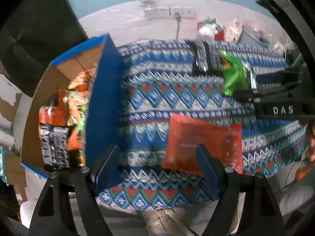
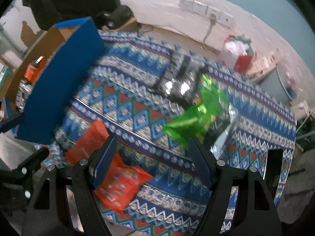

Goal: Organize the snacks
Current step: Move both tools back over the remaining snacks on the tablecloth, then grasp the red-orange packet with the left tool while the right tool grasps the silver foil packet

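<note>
An orange snack packet [image 1: 202, 145] lies flat on the patterned cloth [image 1: 157, 98], just past the right finger of my left gripper [image 1: 157, 155], which is open and holds nothing. To the left stands a blue cardboard box [image 1: 104, 102] with several orange and black-and-white packets inside. A green packet [image 2: 196, 114] lies beyond the right finger of my right gripper [image 2: 151, 145], also open and holding nothing. Black-and-white packets [image 2: 181, 74] lie behind it. The orange packet [image 2: 110, 169] sits under the right gripper's left finger. The blue box [image 2: 59, 82] is at the left.
Wall sockets [image 1: 169, 12] with a cable sit behind the table. A red and white bag [image 2: 240, 53] and boxes stand on the floor at the back right. The right gripper's body [image 1: 275, 102] reaches in from the right in the left wrist view.
</note>
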Available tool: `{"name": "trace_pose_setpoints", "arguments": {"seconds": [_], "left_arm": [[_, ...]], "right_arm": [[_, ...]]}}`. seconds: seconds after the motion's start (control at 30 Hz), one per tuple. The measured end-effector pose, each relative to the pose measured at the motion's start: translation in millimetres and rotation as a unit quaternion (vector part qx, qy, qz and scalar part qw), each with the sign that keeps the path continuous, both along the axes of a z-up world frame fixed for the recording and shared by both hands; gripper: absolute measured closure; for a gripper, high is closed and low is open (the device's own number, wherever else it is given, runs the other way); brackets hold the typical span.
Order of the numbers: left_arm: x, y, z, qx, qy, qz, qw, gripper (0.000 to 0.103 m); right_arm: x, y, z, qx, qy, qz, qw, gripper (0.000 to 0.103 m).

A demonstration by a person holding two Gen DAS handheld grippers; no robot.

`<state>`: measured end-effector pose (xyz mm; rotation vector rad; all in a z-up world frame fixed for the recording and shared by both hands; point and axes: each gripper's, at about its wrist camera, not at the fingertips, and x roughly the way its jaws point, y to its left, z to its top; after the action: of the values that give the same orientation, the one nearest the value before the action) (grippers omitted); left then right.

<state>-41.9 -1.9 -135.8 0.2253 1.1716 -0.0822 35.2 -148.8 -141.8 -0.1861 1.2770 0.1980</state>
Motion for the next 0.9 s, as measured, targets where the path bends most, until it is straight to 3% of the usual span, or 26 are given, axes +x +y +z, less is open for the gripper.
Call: {"name": "trace_pose_setpoints", "arguments": {"seconds": [0.4, 0.53, 0.67, 0.9], "left_arm": [[-5, -18, -54, 0.078, 0.037, -0.001, 0.9962, 0.022], [2, -13, -67, 0.077, 0.053, 0.015, 0.9955, 0.022], [10, -12, -69, 0.083, 0.038, 0.027, 0.9954, 0.015], [32, -12, -71, 0.082, 0.024, 0.051, 0.9951, 0.015]], "right_arm": [[-6, -11, -45, -0.024, 0.04, 0.0, 0.999, 0.028], [-5, -13, -56, -0.024, 0.05, 0.002, 0.998, 0.028], [-5, -16, -66, -0.029, 0.061, 0.005, 0.998, 0.028], [-18, -26, -75, -0.024, 0.079, 0.001, 0.997, 0.028]]}}
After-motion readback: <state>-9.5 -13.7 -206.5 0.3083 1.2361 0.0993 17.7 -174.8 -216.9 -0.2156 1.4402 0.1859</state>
